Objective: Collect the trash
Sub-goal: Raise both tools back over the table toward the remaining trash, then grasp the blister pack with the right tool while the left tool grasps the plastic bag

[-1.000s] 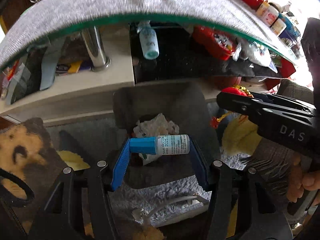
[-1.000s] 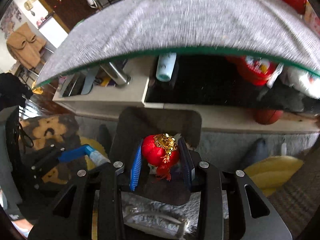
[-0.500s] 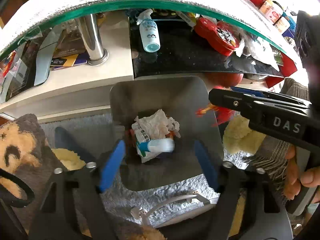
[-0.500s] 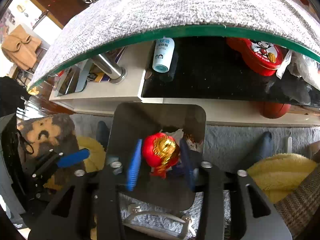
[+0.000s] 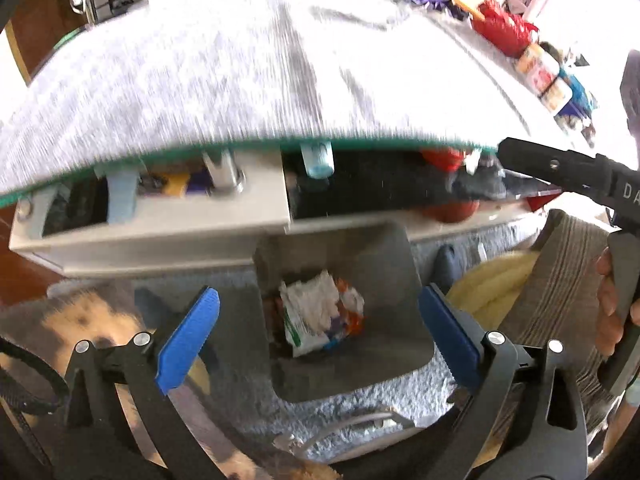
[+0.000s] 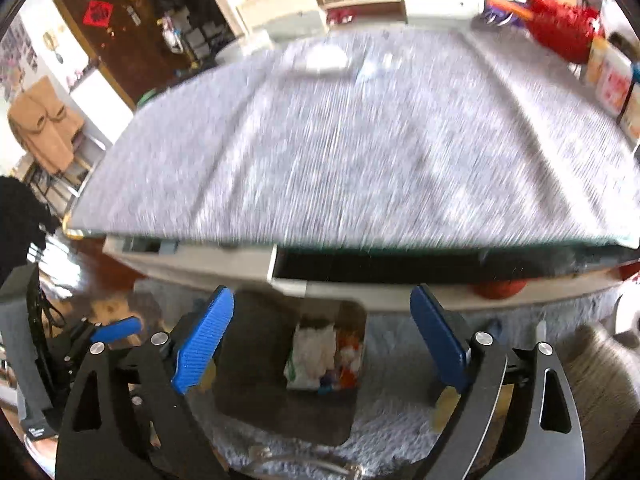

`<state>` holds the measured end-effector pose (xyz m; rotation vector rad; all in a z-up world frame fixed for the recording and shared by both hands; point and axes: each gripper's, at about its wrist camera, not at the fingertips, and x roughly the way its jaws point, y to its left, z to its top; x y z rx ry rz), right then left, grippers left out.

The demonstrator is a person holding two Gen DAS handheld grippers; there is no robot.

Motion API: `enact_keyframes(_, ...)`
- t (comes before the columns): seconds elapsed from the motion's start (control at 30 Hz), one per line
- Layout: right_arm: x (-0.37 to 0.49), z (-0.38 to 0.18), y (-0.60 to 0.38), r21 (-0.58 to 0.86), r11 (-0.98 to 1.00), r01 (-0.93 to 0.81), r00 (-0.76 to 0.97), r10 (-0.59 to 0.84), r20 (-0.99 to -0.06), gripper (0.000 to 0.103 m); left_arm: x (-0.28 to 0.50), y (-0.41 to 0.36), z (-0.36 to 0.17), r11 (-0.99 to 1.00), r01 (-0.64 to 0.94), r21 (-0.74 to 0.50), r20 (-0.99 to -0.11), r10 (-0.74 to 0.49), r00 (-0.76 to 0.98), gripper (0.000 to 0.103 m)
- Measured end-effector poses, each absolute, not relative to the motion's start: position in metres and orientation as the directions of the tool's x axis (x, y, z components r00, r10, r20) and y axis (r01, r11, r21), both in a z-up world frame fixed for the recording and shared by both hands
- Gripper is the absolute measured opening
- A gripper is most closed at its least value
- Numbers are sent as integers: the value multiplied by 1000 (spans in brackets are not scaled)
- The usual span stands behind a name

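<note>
Both tongs have let go since a second ago: the left gripper [image 5: 318,336] dropped its small bottle, the right gripper [image 6: 318,342] its red ornament. Their jaws are opening, nothing between them. Below sits the grey bin [image 5: 384,252], holding crumpled trash [image 5: 320,316], beside the low table [image 5: 240,80].
</note>
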<state>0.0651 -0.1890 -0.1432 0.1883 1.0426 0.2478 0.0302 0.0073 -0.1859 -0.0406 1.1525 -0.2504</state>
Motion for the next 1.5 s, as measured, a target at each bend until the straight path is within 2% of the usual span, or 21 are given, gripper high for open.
enact_keyframes(0.27,113,-114,-213,245,966,-77,525,248,-814,92,79,10,-145,977,183,-109,-883,-180,434,95)
enact_keyframes(0.53,172,-112,-228,232,972,-39,530,217,-820,92,148,1,-122,978,196,-76,-874,-160,459,95)
enact_keyframes(1.13,295,-162,-216,239,971,-34,464,227,-856,90,259,-31,-134,966,248,-71,-878,-179,445,95)
enact_keyframes(1.3,309,-171,-209,226,972,-63,466,229,-854,82,277,-37,-142,964,253,-84,-881,-191,434,95)
enact_keyframes(1.33,310,-171,-208,220,973,-68,470,225,-854,77,280,-38,-143,963,254,-87,-881,-194,432,95)
enact_keyframes(1.37,311,-171,-207,215,974,-73,473,224,-852,67,283,-39,-144,962,258,-91,-881,-198,430,95)
enact_keyframes(1.4,311,-170,-207,223,971,-80,476,234,-847,62,287,-41,-146,961,262,-93,-880,-202,429,95)
enact_keyframes(1.5,312,-168,-211,237,968,-78,484,245,-840,60,296,-49,-150,957,273,-102,-878,-215,428,95)
